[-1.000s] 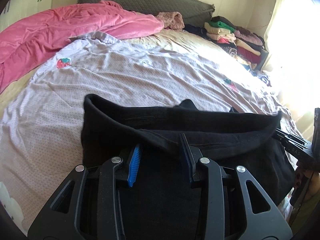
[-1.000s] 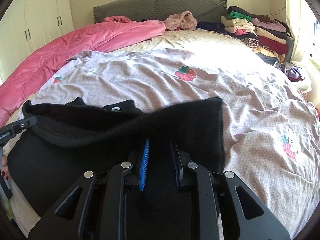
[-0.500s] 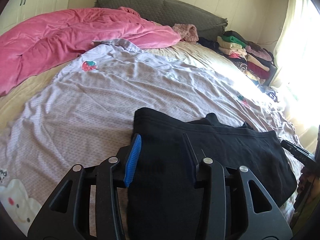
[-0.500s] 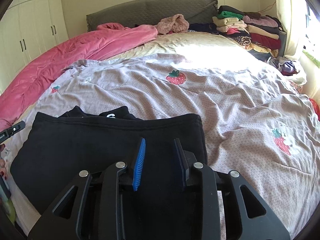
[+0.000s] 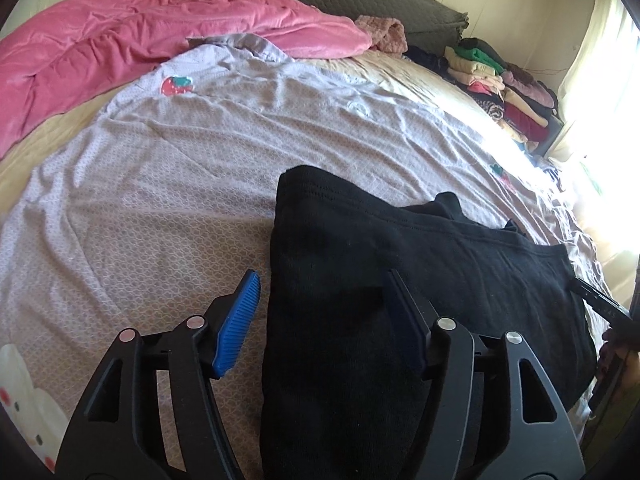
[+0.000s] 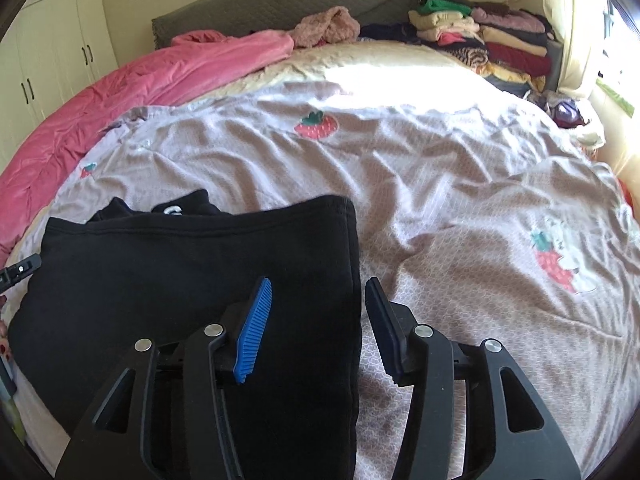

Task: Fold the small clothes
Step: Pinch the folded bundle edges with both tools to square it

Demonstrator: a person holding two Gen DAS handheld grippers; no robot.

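Cloth: black garment (image 5: pixel 400 280), soft, thick knit, limp, no slip; it lies folded on the bed sheet (image 5: pixel 180 184) right under both tools. Your left tool (image 5: pixel 324 304) and right tool (image 6: pixel 320 308) have just been opening; each straddles a side edge, pads clear, nothing gripped. Take the doubled corners ahead of each tool. Pink quilt (image 5: pixel 140 28) and stacked clothes (image 6: pixel 480 36) sit well ahead, out of your way.

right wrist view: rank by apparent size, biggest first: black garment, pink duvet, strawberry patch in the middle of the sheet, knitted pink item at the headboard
1. black garment, though nearness to the camera inflates it
2. pink duvet, not far behind, partly cut off at the left edge
3. knitted pink item
4. strawberry patch
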